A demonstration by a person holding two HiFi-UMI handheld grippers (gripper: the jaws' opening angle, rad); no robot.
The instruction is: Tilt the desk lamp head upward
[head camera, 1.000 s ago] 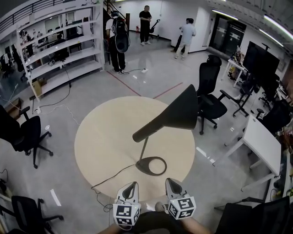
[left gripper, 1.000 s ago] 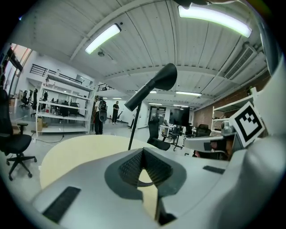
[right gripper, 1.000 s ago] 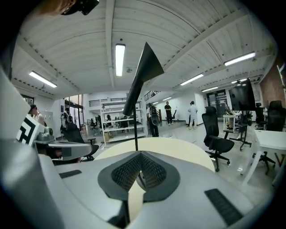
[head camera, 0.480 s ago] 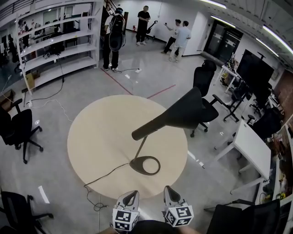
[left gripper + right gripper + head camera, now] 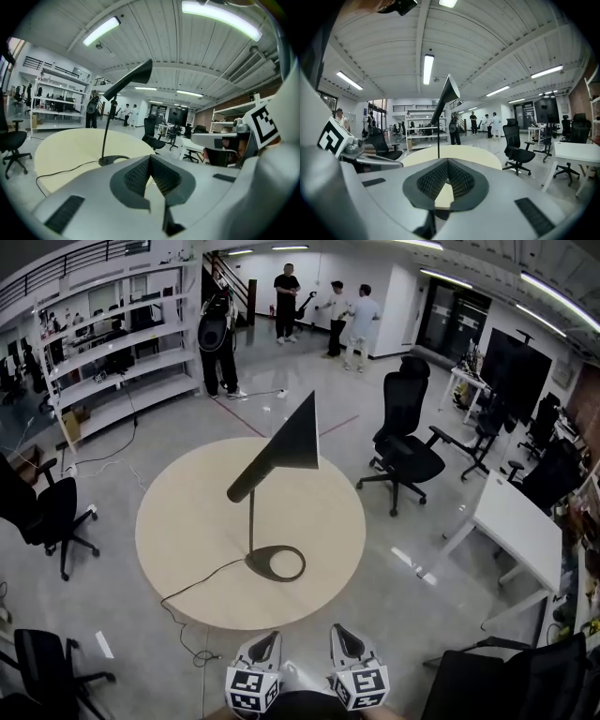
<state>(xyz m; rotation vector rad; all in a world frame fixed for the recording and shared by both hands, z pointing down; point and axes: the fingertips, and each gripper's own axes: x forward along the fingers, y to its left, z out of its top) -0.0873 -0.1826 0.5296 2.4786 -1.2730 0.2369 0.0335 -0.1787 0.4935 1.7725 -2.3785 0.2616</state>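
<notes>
On the round beige table [image 5: 178, 521], the desk lamp [image 5: 283, 446] stands.
Off its near edge the left gripper [image 5: 266, 643] and right gripper [image 5: 339, 636] sit, jaws pressed together, empty; office chairs [image 5: 410, 442] and shelving [image 5: 122, 362] surround.

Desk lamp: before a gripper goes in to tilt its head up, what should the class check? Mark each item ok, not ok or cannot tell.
1. Lamp base flat on the table, stem upright: ok.
2. Lamp head free, nothing touching it: ok.
3. Left gripper open for a grasp: not ok, shut and empty.
4. Right gripper open for a grasp: not ok, shut and empty.
5. Grippers close to the lamp head: not ok, both hang off the table's near edge.
6. Cord clear of the approach: probably ok, it trails from the lamp base off to the left.
</notes>
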